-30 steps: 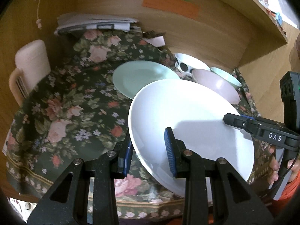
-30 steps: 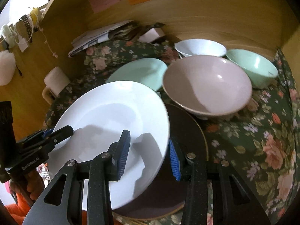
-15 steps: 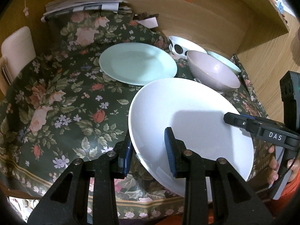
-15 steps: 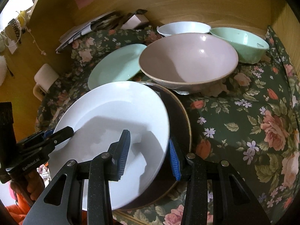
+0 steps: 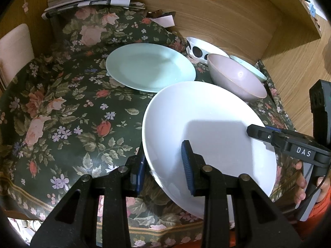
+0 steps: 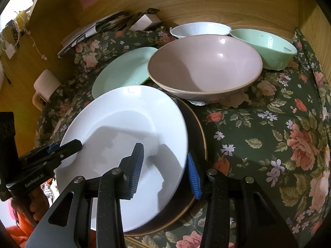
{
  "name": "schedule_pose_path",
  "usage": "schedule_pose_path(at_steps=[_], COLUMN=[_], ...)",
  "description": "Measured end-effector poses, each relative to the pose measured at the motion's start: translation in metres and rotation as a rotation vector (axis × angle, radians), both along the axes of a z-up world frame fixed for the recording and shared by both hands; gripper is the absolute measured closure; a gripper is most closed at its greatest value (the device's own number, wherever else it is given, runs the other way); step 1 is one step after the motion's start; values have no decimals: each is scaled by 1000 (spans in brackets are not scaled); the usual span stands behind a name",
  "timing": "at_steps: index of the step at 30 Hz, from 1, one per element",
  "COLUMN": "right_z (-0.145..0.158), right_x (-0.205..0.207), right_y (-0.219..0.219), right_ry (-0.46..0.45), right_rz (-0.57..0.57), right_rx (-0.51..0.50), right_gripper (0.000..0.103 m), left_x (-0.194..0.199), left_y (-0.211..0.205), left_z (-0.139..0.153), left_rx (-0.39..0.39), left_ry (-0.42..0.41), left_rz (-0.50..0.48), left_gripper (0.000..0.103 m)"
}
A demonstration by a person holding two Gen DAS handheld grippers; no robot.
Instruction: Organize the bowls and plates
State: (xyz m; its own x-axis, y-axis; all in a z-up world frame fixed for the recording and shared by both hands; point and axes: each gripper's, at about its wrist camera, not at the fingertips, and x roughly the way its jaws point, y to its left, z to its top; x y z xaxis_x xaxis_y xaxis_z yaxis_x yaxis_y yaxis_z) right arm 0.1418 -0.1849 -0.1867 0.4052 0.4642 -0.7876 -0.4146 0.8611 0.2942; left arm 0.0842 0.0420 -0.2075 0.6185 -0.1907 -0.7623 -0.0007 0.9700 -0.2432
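Plates, three: white plate (image 6: 128, 128) pinched by left hand-held gripper (image 5: 163, 165), right hand-held gripper (image 6: 165, 169) opening, bowls, three.

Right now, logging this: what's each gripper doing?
Left gripper: shut on the white plate rim.
Right gripper: jaws opening around the plate's opposite rim.

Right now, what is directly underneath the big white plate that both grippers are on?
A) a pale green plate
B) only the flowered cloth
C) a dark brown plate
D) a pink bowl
C: in the right wrist view the white plate lies over a dark brown plate, whose rim shows past its right edge.
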Motion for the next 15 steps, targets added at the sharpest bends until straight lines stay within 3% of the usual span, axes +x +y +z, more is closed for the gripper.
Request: schedule_pose_path(at_steps=[15], right_z=[12], right_x=[-3], right_y=[-14], right_ry=[-55], right_rz=[-30], right_rx=[-57], right_gripper=[64], left_x=[9], left_y=[-10], left_z=[-6], left_rx=[12], left_ry=[8], left_rz=[-37], left_gripper=[69])
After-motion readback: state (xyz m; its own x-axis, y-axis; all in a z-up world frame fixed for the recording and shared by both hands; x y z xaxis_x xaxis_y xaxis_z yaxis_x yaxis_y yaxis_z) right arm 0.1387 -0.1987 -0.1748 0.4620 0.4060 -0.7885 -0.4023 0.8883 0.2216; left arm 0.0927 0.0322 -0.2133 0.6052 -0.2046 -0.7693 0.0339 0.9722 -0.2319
